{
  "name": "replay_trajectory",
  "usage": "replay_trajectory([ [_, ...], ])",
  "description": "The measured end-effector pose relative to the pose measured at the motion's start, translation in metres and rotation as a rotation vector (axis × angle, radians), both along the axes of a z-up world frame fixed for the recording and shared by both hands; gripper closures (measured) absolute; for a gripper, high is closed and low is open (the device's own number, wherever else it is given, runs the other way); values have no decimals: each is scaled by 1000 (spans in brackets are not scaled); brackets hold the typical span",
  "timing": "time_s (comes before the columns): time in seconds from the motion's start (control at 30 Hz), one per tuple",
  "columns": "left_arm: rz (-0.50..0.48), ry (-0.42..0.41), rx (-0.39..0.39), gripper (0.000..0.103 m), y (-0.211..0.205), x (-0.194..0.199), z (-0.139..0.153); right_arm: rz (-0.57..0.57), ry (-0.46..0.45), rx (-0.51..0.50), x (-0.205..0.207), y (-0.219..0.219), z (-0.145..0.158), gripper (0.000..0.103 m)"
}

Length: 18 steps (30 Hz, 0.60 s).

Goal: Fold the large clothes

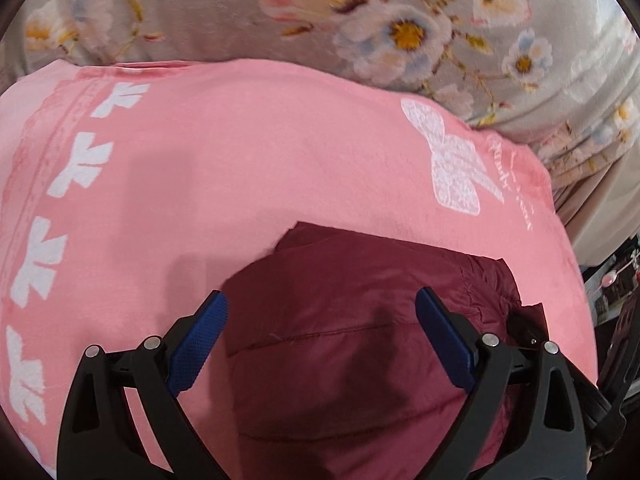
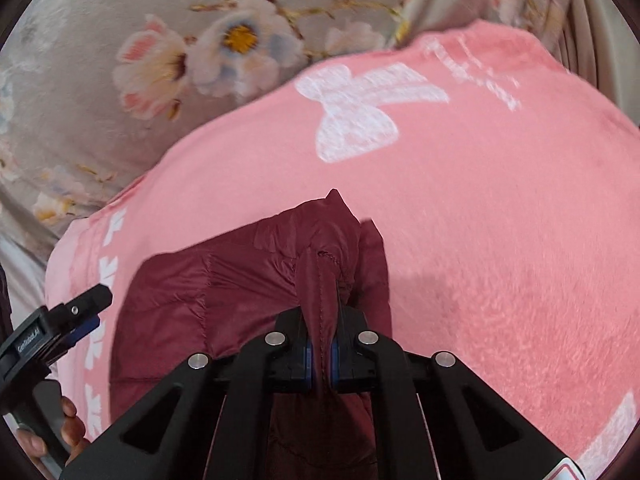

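Maroon quilted puffer jacket [image 1: 360,340] is laid on pink fleece blanket with white bows [image 1: 280,160] — partly folded, judged unfinished. Right gripper [image 2: 321,360] is clamped on a jacket fold; left gripper [image 1: 322,336] is held wide apart above it, nothing gripped.

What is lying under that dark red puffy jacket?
The maroon quilted jacket lies on a pink fleece blanket with white bows, itself spread over grey floral bedding. Whatever sits beneath the blanket is covered.
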<state>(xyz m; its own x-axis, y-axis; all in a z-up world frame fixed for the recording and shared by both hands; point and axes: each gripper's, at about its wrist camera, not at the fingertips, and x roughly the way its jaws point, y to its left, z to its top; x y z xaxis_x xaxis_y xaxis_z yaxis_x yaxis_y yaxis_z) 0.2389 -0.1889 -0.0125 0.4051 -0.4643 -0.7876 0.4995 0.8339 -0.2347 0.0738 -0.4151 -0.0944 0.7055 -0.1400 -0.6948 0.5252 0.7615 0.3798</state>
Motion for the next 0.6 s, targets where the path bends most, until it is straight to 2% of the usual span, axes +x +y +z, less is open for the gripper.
replay_trajectory([
  [0.2, -10, -4, 85, 9, -27, -3, -32, 12, 33, -32, 3, 0, -23, 97],
  [0.47, 20, -15, 91, 5, -28, 2, -54, 7, 34, -57, 10, 3, -45, 92],
  [0.6, 27, -55, 112, 5, -32, -3, -59, 4, 30, -86, 11, 5, -49, 91],
])
